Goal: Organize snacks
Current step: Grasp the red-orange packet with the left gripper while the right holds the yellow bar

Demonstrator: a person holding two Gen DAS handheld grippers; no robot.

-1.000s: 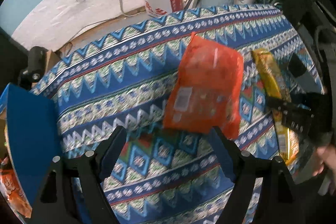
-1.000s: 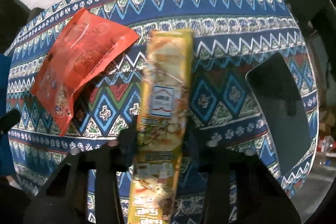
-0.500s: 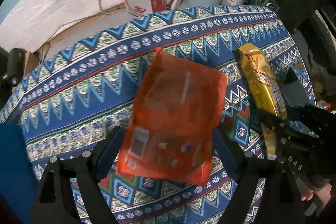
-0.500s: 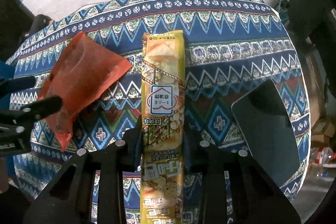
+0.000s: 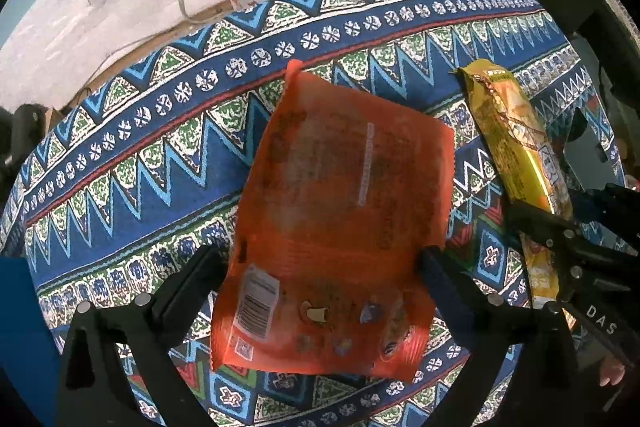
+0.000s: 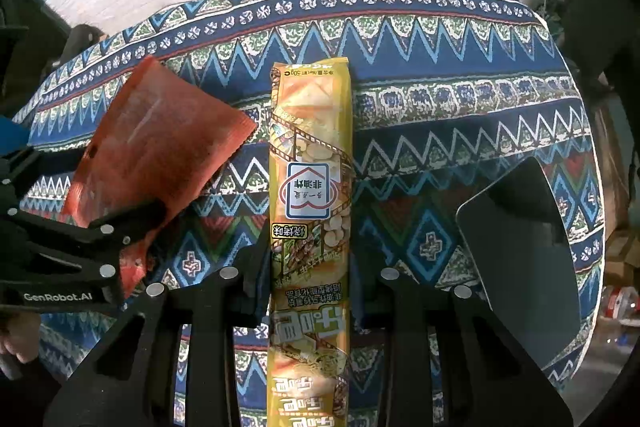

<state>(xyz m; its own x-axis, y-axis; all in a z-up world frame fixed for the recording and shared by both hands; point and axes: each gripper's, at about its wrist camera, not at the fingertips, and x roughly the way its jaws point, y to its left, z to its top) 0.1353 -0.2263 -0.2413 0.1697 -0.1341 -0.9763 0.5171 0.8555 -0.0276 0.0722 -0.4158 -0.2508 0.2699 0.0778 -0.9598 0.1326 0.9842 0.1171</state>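
Mid-task: left gripper (image 5: 320, 267) jaws have just been opening, spread around orange bag (image 5: 340, 227); right gripper (image 6: 310, 279) pinching yellow pack (image 6: 312, 187); nothing sorted yet; black tray (image 6: 520, 239) waiting at 3 o'clock on desk (image 6: 440, 67)

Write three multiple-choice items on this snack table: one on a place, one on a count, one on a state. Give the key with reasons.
1. Where does the orange packet lie relative to the yellow packet in the right wrist view?
A. to its left
B. to its right
C. under it

2. How many snack packets are visible?
A. one
B. two
C. four

3. How do the right gripper jaws stand?
A. wide open
B. shut on the yellow packet
C. shut on nothing

Key:
1 A, orange sits left of yellow.
2 B, one orange and one yellow.
3 B, both jaws press the packet's sides.
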